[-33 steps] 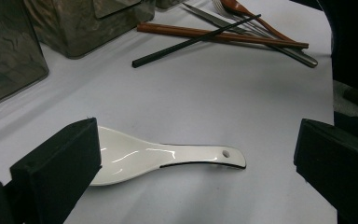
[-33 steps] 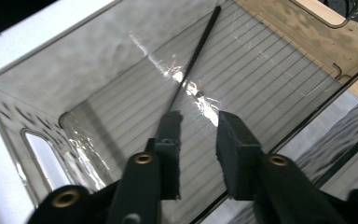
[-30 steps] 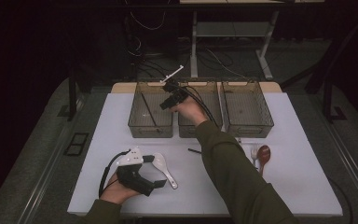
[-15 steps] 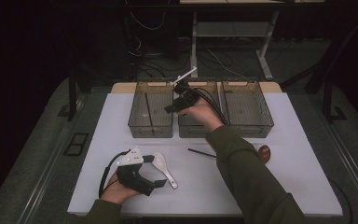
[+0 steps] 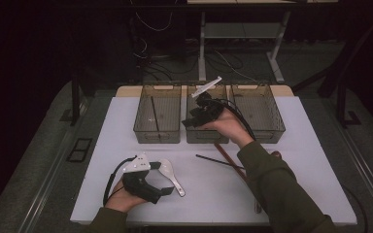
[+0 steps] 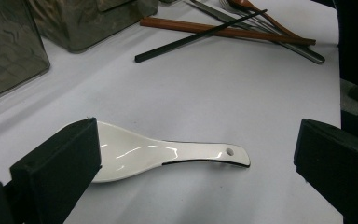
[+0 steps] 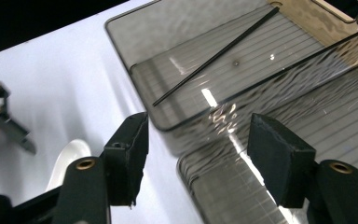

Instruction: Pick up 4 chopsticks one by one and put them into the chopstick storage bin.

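Right gripper (image 5: pixel 197 112) shifted since a second ago from over the left tray (image 5: pixel 158 120) to above the middle tray (image 5: pixel 205 127), jaws wide apart, empty. Left gripper (image 5: pixel 171 190) unmoved at the near edge, jaws spread wide around the white spoon (image 6: pixel 168 155) flat on the table (image 5: pixel 301 145), not clamped.

You are in a dark lab room: your white table (image 5: pixel 301 145) stands on grey carpet, and behind the table lie loose cables (image 5: pixel 150 24) and the metal legs of a desk (image 5: pixel 202 43).
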Available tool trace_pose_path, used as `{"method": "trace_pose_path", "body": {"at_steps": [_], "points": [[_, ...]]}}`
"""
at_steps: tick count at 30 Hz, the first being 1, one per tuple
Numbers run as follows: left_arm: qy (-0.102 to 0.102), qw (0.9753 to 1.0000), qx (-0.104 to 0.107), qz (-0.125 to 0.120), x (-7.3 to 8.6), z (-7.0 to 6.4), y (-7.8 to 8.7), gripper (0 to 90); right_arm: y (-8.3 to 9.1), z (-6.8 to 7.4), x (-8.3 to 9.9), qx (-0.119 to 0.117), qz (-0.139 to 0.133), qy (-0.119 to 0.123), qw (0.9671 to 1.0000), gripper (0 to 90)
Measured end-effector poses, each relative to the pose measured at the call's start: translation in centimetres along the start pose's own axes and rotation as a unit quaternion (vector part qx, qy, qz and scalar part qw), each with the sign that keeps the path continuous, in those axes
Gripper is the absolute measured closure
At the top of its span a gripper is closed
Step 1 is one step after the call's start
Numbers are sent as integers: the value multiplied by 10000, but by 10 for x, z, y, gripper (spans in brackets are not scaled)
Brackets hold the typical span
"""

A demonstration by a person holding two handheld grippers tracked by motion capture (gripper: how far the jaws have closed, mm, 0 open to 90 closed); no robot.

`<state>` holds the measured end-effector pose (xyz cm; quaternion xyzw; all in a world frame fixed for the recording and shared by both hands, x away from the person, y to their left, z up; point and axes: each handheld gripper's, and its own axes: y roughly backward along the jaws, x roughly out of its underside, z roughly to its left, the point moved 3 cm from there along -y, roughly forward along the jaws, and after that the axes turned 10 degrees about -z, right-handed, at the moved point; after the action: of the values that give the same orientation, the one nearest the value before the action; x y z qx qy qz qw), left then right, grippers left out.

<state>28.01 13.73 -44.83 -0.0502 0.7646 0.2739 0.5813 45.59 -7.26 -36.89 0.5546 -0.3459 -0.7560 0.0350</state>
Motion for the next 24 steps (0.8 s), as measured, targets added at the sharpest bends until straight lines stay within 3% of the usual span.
{"method": "trace_pose_path", "body": {"at_steps": [4,11,24], "points": [[-3,10000,-17,17,0,0,0,0,13,4,8,-83,-141,-28,9999,372],[-10,10000,-24,42,0,0,-1,0,33,8,24,-192,-219,218,9993,336],[-6,10000,-13,20,0,0,-1,0,67,8,66,-227,-403,221,9987,340]]}}
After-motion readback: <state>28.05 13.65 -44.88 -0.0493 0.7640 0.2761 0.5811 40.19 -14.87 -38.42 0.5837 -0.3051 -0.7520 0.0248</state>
